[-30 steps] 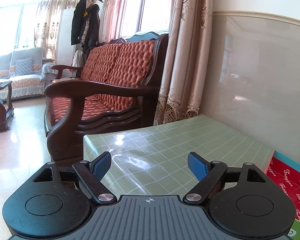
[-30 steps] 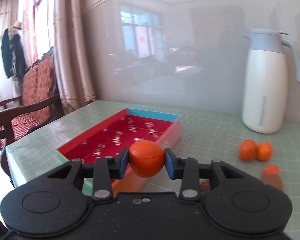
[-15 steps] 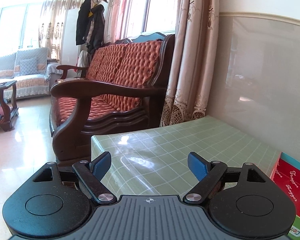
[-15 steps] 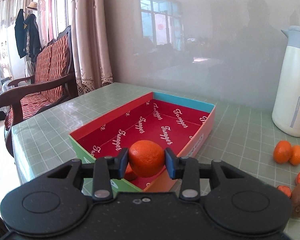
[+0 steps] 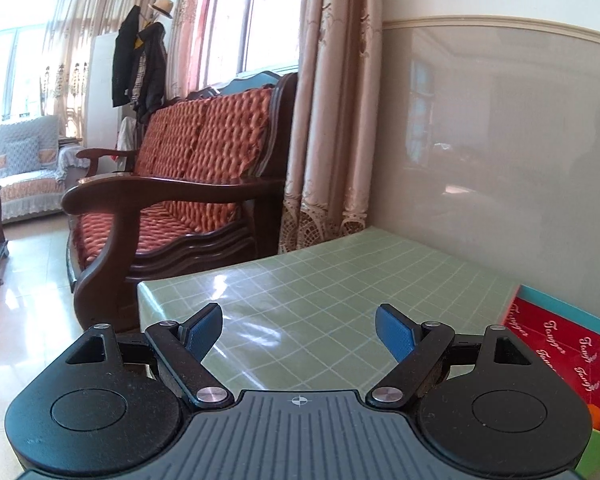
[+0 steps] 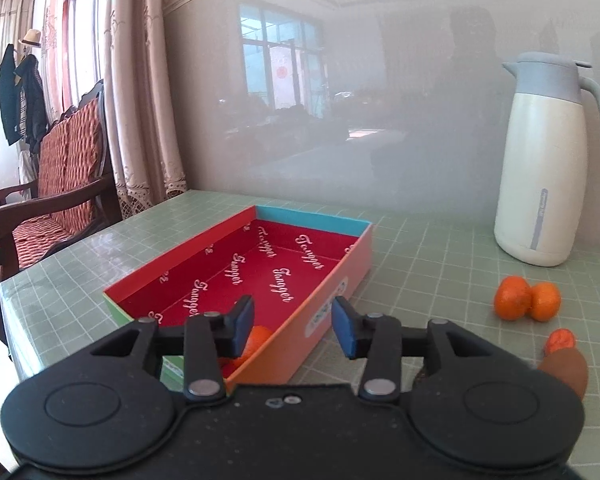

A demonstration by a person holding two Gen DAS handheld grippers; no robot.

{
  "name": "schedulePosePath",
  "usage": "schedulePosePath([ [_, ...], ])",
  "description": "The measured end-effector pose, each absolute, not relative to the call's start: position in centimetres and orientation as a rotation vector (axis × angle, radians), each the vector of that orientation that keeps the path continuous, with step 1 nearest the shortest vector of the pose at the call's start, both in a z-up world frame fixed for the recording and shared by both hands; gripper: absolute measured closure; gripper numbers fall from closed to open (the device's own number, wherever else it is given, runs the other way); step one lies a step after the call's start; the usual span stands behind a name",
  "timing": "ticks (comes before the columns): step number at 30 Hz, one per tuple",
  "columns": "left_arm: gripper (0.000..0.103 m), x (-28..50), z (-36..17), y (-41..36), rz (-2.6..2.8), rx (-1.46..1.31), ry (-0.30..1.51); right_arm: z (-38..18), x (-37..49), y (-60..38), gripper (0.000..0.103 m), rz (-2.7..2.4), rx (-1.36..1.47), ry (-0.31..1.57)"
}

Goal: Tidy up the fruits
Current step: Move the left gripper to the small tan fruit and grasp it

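Right wrist view: the green surface (image 6: 420,248) carries a red box (image 6: 260,264) with a white jug (image 6: 540,168) well apart at the back right. Two oranges (image 6: 526,298) touch each other near the jug; a smaller orange fruit (image 6: 561,340) and a brown one (image 6: 566,368) lie nearer. One orange (image 6: 258,338) sits in the box's near corner, below the right gripper (image 6: 293,322), whose fingers are parted and hold nothing. Left gripper (image 5: 299,330) has fingers spread wide, empty, over the surface beside the box.
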State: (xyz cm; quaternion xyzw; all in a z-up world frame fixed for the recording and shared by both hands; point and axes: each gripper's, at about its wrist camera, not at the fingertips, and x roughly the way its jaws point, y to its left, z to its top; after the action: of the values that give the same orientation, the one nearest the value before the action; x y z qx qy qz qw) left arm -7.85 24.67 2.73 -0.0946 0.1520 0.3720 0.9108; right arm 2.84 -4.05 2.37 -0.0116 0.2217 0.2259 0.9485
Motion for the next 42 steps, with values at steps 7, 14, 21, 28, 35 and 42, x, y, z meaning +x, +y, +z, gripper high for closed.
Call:
schedulePosePath([
  [7, 0.020, -5.6, 3.1, 19.6, 0.609, -0.145, 0.318, 3.0, 2.6, -9.4, 0.054, 0.290, 0.026, 0.413],
  [14, 0.020, -3.9, 2.9, 12.3, 0.409, -0.042, 0.308, 3.0, 2.3, -15.7, 0.051, 0.092, 0.091, 0.409],
  [21, 0.020, -2.8, 2.2, 5.1, 0.174, 0.053, 0.336, 3.1, 0.9, -20.6, 0.032, -0.114, 0.098, 0.373],
  [28, 0.020, -2.0, 1.1, -0.4, 0.010, 0.114, 0.386, 3.1, -0.3, -24.0, 0.033, -0.176, 0.133, 0.362],
  [35, 0.020, -1.1, 0.0, -2.5, -0.032, 0.113, 0.453, 3.2, -1.6, -26.5, 0.032, -0.207, 0.158, 0.353],
  [42, 0.020, -0.1, -0.7, -3.2, -0.017, 0.130, 0.473, 3.1, -2.6, -28.4, 0.032, -0.248, 0.167, 0.346],
])
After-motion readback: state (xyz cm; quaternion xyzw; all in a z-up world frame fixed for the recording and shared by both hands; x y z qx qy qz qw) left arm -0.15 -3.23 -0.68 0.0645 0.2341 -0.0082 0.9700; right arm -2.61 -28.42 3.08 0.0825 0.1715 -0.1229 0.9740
